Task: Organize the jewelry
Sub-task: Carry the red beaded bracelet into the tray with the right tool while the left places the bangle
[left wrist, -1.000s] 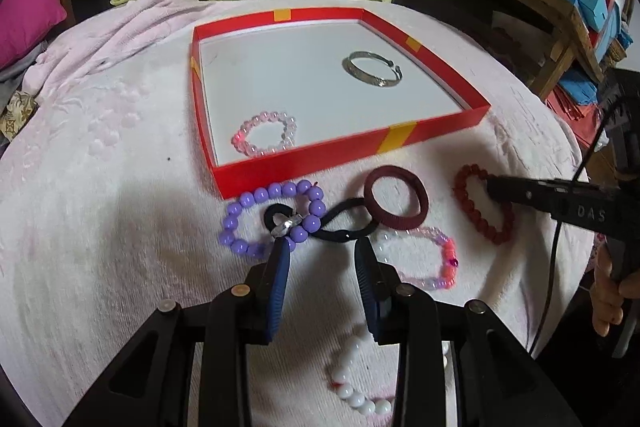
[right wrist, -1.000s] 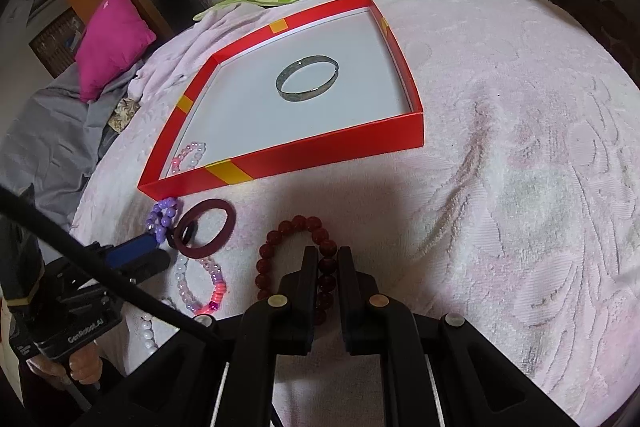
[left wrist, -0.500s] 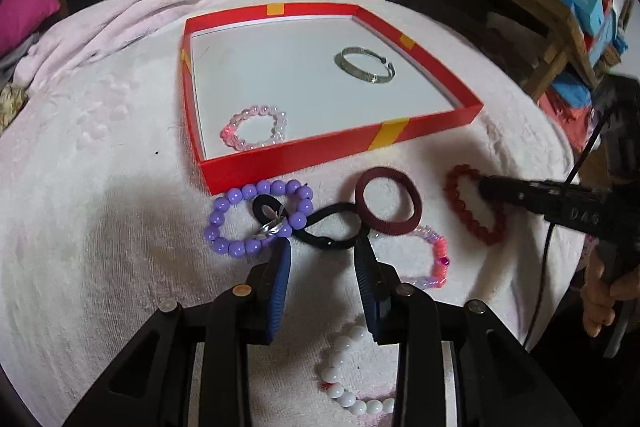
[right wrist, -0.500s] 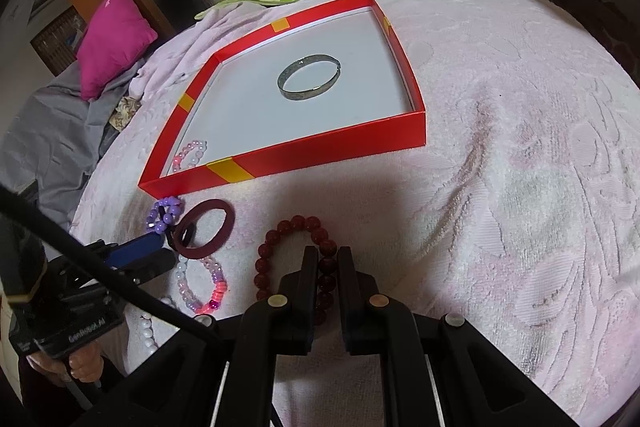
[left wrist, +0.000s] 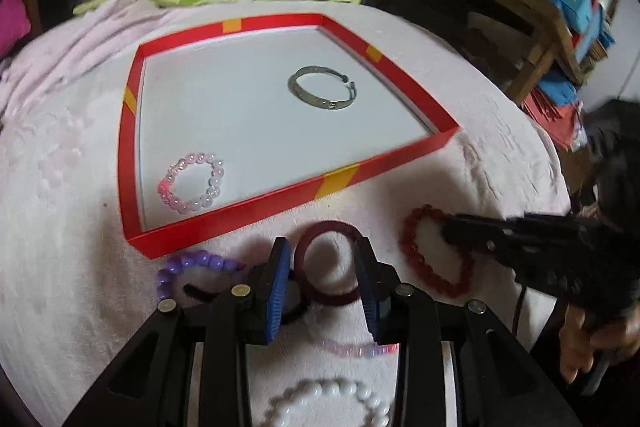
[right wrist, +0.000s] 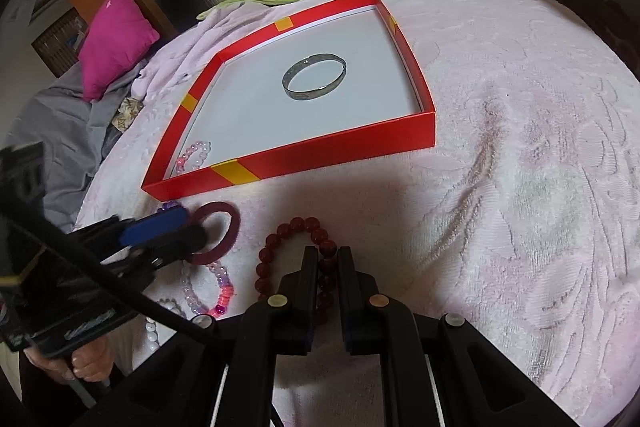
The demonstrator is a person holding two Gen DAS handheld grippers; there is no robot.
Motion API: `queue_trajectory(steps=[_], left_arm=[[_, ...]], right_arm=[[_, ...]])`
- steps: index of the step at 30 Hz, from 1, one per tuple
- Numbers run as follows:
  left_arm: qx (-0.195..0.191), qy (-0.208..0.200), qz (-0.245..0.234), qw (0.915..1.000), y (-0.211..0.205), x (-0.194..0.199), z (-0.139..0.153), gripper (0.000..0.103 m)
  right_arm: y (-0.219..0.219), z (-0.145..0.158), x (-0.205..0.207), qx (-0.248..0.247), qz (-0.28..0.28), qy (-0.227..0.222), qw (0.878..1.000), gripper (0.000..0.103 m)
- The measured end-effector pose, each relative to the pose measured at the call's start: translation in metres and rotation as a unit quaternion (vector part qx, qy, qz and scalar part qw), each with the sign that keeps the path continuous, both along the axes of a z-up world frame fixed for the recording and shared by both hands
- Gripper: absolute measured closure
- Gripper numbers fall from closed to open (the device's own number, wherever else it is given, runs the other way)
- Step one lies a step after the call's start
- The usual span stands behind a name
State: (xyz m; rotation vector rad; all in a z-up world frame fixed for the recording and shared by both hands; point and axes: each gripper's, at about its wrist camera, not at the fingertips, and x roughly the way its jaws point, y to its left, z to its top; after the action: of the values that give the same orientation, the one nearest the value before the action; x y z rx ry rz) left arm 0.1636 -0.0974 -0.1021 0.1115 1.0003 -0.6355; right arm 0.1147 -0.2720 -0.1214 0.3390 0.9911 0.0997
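**Two Pieces Boxed, Six Still on the Blanket**

Ahead of the jaws and to their left, a pink bead bracelet (left wrist: 191,183) lies inside the red box (left wrist: 256,205), a silver bangle (left wrist: 322,87) farther in. Left gripper (left wrist: 324,259) hovers with jaws apart, a maroon ring (left wrist: 329,263) between them, untouched; purple beads (left wrist: 192,267) and a black hair tie (left wrist: 200,293) sit to their left, pale pink (left wrist: 356,349) and white beads (left wrist: 332,397) beneath. Right gripper (right wrist: 327,259) is clamped on the red bead bracelet (right wrist: 290,227), not yet lifted.
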Motion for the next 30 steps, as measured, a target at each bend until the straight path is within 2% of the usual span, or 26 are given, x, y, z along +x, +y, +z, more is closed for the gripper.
queue_trajectory(steps=[4,6,7,8,9,14,25,27,30], left_arm=[[0.022,0.011,-0.006,0.9997,-0.009,0.006,-0.009,0.069],[0.011,0.022,0.000,0.9997,-0.006,0.009,-0.012,0.069],[0.008,0.019,-0.001,0.9998,-0.005,0.009,-0.011,0.074],[0.008,0.016,-0.004,0.9998,-0.005,0.010,-0.010,0.090],[0.010,0.017,-0.006,0.9998,-0.004,0.010,-0.011,0.096],[0.004,-0.001,-0.011,0.9999,-0.002,0.004,-0.004,0.098],[-0.073,-0.051,-0.007,0.9960,0.014,-0.004,0.050,0.098],[-0.075,-0.056,0.003,0.9955,0.016,0.006,0.057,0.098],[-0.052,-0.072,0.031,0.9956,0.018,0.032,0.064,0.098]], right_arm=[[-0.003,0.000,-0.002,-0.003,0.004,-0.005,1.000,0.092],[-0.003,0.000,-0.001,-0.004,0.003,-0.008,1.000,0.092],[-0.003,0.001,-0.002,-0.005,0.002,-0.011,1.000,0.092],[-0.003,0.003,-0.002,-0.006,0.003,-0.015,1.000,0.092],[-0.004,0.005,-0.003,-0.004,0.003,-0.021,1.000,0.092],[-0.007,0.017,-0.006,0.013,0.003,-0.052,0.999,0.092],[-0.015,0.054,-0.016,0.043,-0.005,-0.139,0.989,0.092],[-0.016,0.065,-0.010,0.047,-0.006,-0.156,0.987,0.092],[-0.019,0.075,0.008,0.069,-0.014,-0.165,0.984,0.092]])
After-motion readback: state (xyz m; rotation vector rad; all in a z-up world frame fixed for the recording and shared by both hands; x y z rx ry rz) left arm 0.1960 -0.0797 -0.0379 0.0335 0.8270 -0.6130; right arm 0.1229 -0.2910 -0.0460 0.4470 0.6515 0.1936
